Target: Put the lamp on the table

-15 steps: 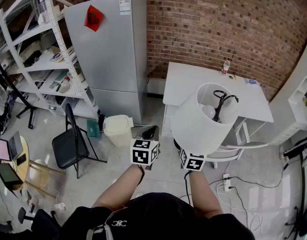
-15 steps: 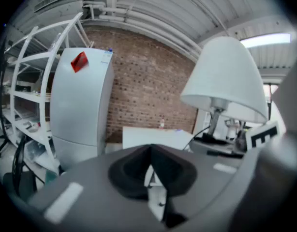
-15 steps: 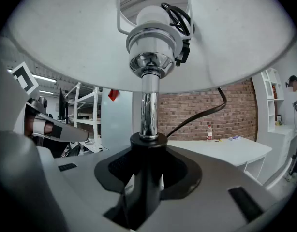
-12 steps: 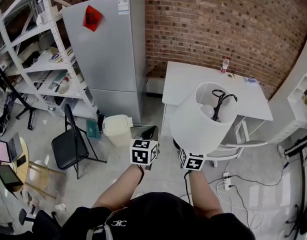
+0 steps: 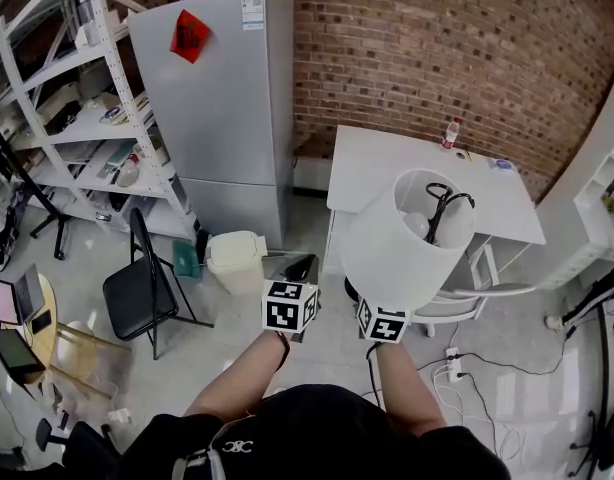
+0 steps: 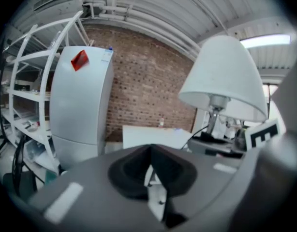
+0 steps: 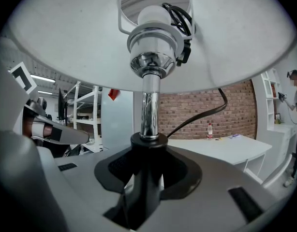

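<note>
A lamp with a white cone shade (image 5: 405,238) and a chrome stem is held upright in the air in front of the white table (image 5: 377,168). Its black cord hangs out of the top of the shade. My right gripper (image 5: 384,320) is shut on the lamp's black lower stem, which shows between the jaws in the right gripper view (image 7: 147,178) beneath the shade (image 7: 66,42). My left gripper (image 5: 289,303) hovers to the left of the lamp, apart from it. Its jaws (image 6: 151,170) are shut with nothing in them. From there the lamp (image 6: 226,76) shows to the right.
A small bottle (image 5: 451,131) and small items stand at the table's far edge. A white chair (image 5: 477,293) is tucked under it. A grey fridge (image 5: 222,98), white shelving (image 5: 77,98), a black folding chair (image 5: 142,293), a bin (image 5: 237,258) and floor cables (image 5: 467,368) surround me.
</note>
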Demonstrator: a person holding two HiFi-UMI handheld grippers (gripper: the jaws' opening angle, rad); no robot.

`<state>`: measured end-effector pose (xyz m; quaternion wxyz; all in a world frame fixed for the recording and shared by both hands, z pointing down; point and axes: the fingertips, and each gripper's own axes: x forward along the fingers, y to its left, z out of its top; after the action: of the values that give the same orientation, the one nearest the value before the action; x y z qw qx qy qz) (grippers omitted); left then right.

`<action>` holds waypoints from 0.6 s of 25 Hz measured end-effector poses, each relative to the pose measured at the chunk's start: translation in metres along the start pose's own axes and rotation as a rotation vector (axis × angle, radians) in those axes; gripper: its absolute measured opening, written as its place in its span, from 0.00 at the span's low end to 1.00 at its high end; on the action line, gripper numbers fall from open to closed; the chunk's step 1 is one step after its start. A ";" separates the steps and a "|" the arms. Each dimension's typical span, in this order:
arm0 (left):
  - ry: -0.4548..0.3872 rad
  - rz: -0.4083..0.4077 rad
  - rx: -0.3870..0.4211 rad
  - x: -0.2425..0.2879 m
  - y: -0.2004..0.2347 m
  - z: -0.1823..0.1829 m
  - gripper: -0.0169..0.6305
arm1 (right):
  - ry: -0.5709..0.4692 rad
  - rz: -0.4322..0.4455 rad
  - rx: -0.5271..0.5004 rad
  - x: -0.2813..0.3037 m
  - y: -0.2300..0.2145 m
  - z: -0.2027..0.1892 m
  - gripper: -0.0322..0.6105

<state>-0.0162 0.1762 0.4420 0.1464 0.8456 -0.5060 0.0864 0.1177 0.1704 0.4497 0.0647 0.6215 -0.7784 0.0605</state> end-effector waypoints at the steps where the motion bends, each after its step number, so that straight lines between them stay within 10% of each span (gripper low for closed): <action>1: 0.001 -0.001 -0.003 -0.001 0.002 -0.001 0.03 | -0.002 0.001 0.003 0.000 0.002 0.000 0.25; 15: -0.005 -0.053 -0.034 -0.017 0.040 -0.002 0.03 | -0.004 -0.022 -0.006 0.010 0.041 -0.003 0.25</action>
<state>-0.0591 0.1732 0.4456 0.1616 0.8565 -0.4849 0.0718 0.0751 0.1703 0.4536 0.0656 0.6301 -0.7717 0.0564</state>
